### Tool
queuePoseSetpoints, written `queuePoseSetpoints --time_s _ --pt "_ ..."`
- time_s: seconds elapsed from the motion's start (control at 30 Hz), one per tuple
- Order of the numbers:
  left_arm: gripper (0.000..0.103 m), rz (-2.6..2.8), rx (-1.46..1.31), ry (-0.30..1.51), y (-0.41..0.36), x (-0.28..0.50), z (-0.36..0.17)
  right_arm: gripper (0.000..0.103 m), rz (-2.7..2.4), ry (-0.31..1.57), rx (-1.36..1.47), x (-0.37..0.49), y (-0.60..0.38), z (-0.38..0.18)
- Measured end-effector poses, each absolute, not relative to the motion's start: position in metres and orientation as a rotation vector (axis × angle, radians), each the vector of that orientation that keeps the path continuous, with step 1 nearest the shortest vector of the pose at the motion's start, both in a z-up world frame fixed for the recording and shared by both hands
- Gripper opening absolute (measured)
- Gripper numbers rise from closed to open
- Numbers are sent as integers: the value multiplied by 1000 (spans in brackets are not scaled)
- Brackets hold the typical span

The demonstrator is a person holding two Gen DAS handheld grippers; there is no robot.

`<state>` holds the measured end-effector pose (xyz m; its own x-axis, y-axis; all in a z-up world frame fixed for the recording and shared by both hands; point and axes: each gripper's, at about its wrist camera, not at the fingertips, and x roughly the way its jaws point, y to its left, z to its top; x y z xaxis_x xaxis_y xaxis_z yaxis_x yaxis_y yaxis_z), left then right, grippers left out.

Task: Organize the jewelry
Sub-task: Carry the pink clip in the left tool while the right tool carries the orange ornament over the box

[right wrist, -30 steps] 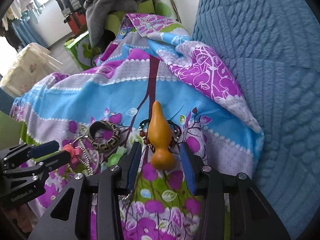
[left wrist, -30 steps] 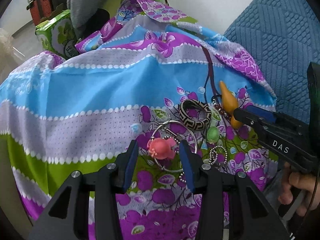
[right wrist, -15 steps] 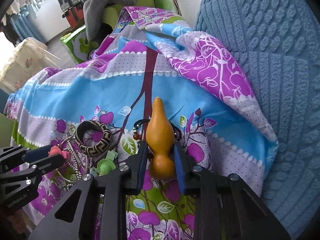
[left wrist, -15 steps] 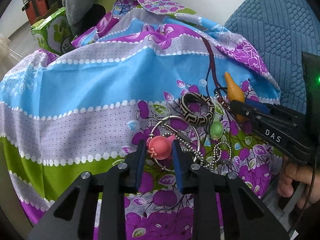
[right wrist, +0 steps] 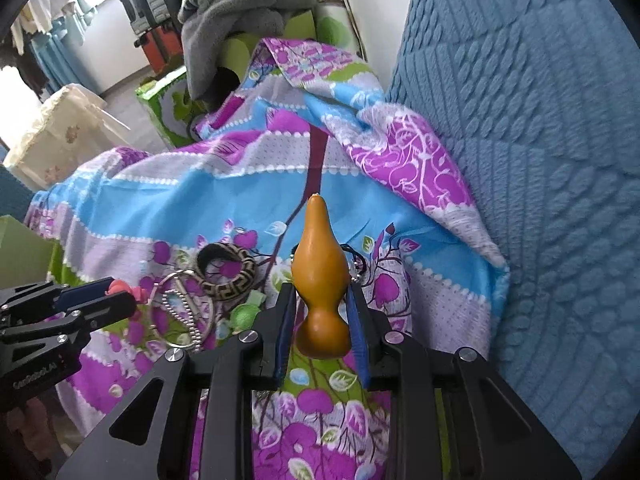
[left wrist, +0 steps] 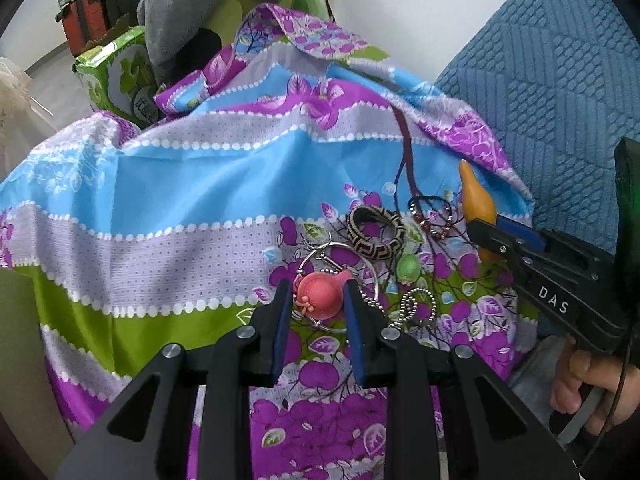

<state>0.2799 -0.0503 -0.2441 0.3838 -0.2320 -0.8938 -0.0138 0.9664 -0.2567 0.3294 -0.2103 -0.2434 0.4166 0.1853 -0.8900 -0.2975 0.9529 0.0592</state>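
Jewelry lies on a flowered cloth [left wrist: 180, 184]. My left gripper [left wrist: 318, 298] is shut on a pink round charm [left wrist: 320, 295] that hangs on a silver ring with a ball chain [left wrist: 416, 308]. My right gripper [right wrist: 321, 308] is shut on an orange gourd pendant [right wrist: 320, 264], also seen in the left wrist view [left wrist: 476, 200]. A black-and-tan patterned bangle [left wrist: 374, 232] lies between them, also in the right wrist view [right wrist: 228, 270]. A dark beaded bracelet [left wrist: 432, 216] and a green bead [left wrist: 408, 268] lie close by.
A blue quilted sofa back [right wrist: 540, 160] rises on the right. A green box [left wrist: 116, 76] and a grey garment [right wrist: 240, 16] sit at the far end of the cloth. A cream bundle [right wrist: 60, 132] stands at far left.
Both grippers closed, the left on the pink charm, the right on the orange gourd. The gourd now stands lifted a little off the beaded bracelet.
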Motion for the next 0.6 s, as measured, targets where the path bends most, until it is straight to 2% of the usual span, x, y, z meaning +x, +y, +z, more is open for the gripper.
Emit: queuePoseSetpoints --time_s 0.6 --pt "26 -143 -250 1038 -38 227 -169 23 321 992 -58 262 -209 -169"
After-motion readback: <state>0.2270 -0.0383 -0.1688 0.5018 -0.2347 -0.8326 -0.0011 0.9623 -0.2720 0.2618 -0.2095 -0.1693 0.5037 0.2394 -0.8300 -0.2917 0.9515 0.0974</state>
